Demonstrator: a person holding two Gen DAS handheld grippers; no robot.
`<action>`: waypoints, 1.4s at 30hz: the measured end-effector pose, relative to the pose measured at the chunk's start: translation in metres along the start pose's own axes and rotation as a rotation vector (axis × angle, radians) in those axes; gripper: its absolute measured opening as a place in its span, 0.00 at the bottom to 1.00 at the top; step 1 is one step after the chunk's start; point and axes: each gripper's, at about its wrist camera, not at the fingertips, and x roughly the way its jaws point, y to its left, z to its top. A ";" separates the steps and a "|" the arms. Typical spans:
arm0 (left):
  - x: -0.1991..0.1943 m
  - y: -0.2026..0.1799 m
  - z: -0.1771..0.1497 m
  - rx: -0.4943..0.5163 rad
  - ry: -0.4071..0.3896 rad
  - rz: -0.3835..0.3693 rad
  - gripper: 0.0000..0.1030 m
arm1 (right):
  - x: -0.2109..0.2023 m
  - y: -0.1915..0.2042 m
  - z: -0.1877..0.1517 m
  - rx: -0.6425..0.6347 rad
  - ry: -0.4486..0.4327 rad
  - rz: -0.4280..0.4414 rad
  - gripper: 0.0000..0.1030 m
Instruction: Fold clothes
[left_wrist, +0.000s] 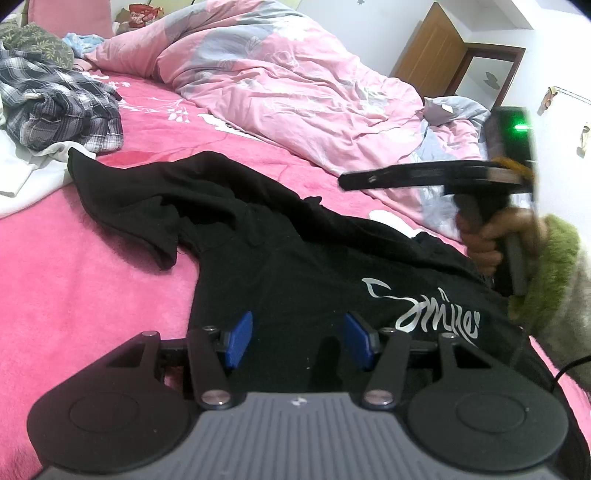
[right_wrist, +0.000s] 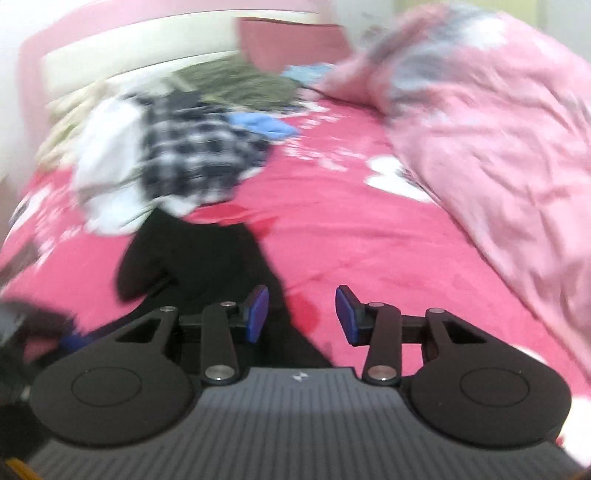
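A shirt (left_wrist: 280, 243) lies spread on the bed (left_wrist: 74, 295), one sleeve reaching toward a clothes heap (left_wrist: 55, 110) at the far left. A quilt (left_wrist: 280, 85) is bunched along the bed's right side, behind the shirt. The left gripper (left_wrist: 297, 341) hangs over the shirt's near edge; the right gripper (right_wrist: 301, 314) is above its right part.

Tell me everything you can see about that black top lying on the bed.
The black top is soft, matte cloth with curly white lettering on it. It lies crumpled and unfolded on the pink bedspread, one sleeve flung toward the plaid shirt. The left tongs stand open over it, not gripping.
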 end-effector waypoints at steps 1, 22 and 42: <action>0.000 0.000 0.000 0.000 0.000 0.000 0.55 | 0.007 -0.004 -0.001 0.029 0.019 -0.028 0.31; 0.001 -0.001 -0.001 0.005 0.000 -0.004 0.57 | -0.008 0.082 -0.043 -0.497 0.041 -0.093 0.33; 0.001 0.000 -0.001 0.009 -0.002 -0.004 0.58 | 0.014 0.058 -0.004 -0.497 0.068 -0.051 0.03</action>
